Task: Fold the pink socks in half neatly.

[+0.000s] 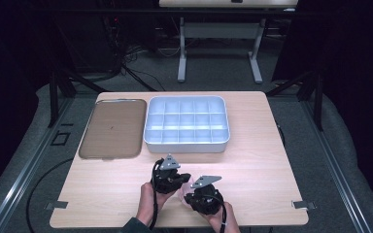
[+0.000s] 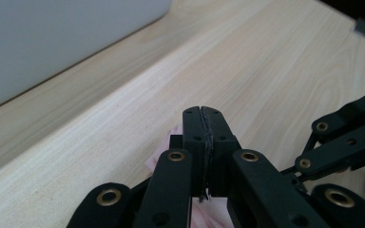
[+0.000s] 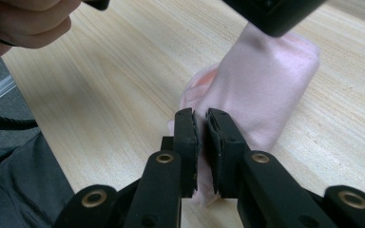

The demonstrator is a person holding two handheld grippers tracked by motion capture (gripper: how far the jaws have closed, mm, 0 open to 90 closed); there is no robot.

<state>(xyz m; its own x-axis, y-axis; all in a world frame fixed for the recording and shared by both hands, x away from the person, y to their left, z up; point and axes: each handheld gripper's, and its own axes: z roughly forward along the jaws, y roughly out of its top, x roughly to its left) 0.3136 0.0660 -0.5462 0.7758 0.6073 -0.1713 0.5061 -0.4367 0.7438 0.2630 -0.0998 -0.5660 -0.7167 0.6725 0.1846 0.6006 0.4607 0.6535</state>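
Right gripper view puts our right gripper (image 3: pixel 202 118) low in the frame, its jaws narrowed to a slit around an edge of the soft pink folded cloth (image 3: pixel 266 85), which lies on the pale wooden table (image 3: pixel 123 85) (the fold runs toward upper right). In the left gripper view our left gripper (image 2: pixel 203 114) is pressed fully together, a thin pink edge seemingly pinched between. We judge we are mid-fold; next calls for both hands lifting together. Farther off, upper centre of the high view, sit the white compartmented plastic box (image 1: pixel 187 124) and brown flat tray (image 1: pixel 112 128).
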